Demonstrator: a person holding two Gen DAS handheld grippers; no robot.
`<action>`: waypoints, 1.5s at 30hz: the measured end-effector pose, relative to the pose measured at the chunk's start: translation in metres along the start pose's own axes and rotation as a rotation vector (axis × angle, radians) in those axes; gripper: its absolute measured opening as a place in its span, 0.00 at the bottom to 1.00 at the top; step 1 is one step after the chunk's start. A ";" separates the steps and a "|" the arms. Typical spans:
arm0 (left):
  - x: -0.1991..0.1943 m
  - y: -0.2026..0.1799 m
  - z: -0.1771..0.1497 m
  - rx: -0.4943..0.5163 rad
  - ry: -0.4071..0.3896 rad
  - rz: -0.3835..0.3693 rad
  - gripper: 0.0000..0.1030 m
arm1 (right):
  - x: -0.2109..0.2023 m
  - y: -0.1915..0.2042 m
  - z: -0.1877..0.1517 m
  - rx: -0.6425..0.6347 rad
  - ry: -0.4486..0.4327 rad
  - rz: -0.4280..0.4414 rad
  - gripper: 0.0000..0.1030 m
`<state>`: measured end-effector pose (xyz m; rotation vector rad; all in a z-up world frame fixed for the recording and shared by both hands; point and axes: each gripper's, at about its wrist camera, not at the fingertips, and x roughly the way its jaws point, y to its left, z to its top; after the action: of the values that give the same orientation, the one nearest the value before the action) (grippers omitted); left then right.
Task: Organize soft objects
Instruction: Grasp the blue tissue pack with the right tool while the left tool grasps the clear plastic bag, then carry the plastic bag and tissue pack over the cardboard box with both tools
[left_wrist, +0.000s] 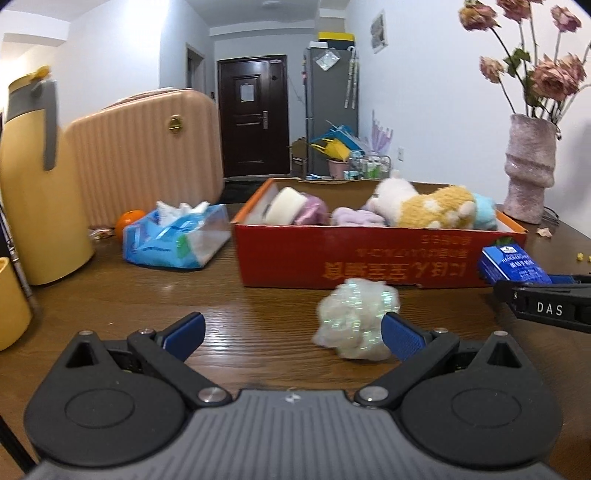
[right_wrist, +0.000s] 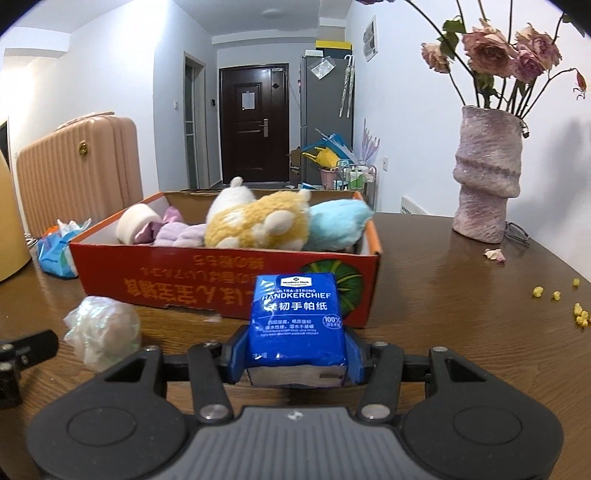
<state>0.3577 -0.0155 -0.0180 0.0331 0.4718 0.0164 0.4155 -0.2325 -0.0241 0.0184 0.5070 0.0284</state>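
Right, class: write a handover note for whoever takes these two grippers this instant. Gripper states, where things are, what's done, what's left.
Right gripper: shut on the blue handkerchief pack, held in front of the red box.
Left gripper: open, low over the table, its right finger beside the iridescent white puff.
Done: the plush toys, purple cloth and white roll lie in the box.
Left: the pack and the puff, probably both into the box. The blue tissue bag sits left of the box.
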 end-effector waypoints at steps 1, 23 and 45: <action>0.002 -0.005 0.001 0.007 0.001 -0.005 1.00 | 0.000 -0.003 0.000 0.001 -0.002 -0.002 0.49; 0.062 -0.037 0.016 0.010 0.124 -0.025 0.67 | -0.003 -0.022 0.000 -0.001 -0.040 -0.007 0.49; 0.040 -0.028 0.039 -0.081 -0.002 -0.080 0.46 | -0.015 -0.007 0.007 -0.059 -0.229 -0.042 0.49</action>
<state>0.4113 -0.0441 -0.0026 -0.0651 0.4694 -0.0430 0.4057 -0.2398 -0.0107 -0.0466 0.2774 -0.0003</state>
